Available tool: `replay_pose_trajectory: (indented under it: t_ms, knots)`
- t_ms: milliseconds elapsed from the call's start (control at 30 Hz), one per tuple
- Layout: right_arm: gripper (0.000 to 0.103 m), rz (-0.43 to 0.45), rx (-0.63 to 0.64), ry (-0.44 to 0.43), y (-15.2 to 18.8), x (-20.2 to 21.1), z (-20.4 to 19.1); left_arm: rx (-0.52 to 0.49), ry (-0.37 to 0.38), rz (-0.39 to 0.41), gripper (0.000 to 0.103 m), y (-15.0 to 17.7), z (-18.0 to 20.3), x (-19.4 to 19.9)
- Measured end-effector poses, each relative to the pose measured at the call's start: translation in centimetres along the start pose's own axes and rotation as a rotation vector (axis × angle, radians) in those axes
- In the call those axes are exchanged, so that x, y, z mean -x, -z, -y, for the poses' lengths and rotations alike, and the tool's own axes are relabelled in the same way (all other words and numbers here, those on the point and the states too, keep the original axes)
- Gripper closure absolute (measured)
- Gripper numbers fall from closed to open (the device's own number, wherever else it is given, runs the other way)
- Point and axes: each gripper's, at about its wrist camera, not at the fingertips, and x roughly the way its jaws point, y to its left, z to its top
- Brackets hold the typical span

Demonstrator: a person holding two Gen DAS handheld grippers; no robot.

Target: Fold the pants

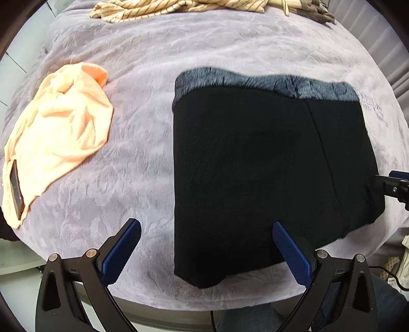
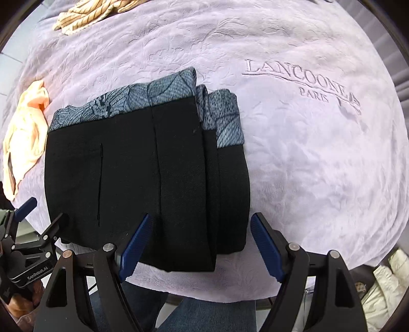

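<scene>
Black pants (image 1: 255, 166) lie folded into a thick rectangle on the lilac blanket (image 1: 143, 107), with a blue patterned lining showing along the far edge. In the right wrist view the same folded pants (image 2: 143, 178) show stacked layers at their right side. My left gripper (image 1: 207, 227) hangs open above the near left corner of the pants, nothing between its blue pads. Over the near right edge my right gripper (image 2: 199, 224) is open too and holds nothing. The left gripper's tips (image 2: 43, 217) also show at the left in the right wrist view.
An orange garment (image 1: 61, 138) lies left of the pants with a phone (image 1: 15, 189) on its near end. A striped beige cloth (image 1: 163, 9) sits at the far edge. The blanket ends just below the pants; a person's jeans-clad legs (image 2: 204, 316) are there.
</scene>
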Motion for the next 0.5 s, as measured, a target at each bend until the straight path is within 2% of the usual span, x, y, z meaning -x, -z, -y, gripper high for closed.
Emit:
replay_pose_trajectory:
  t_ms: [133,333,500]
  knots:
    - [0.021,0.019,-0.015,0.019,2.0,-0.3,-0.3,-0.015,0.038,-0.019,0.0,1.9,-0.8,-0.6]
    - [0.021,0.032,-0.063,0.016,6.0,-0.4,-0.9,-0.065,0.021,-0.005,0.0,3.4,-0.2,0.1]
    - [0.021,0.067,-0.088,0.0,7.0,0.9,-0.1,-0.045,0.026,0.038,0.0,0.5,0.4,3.8]
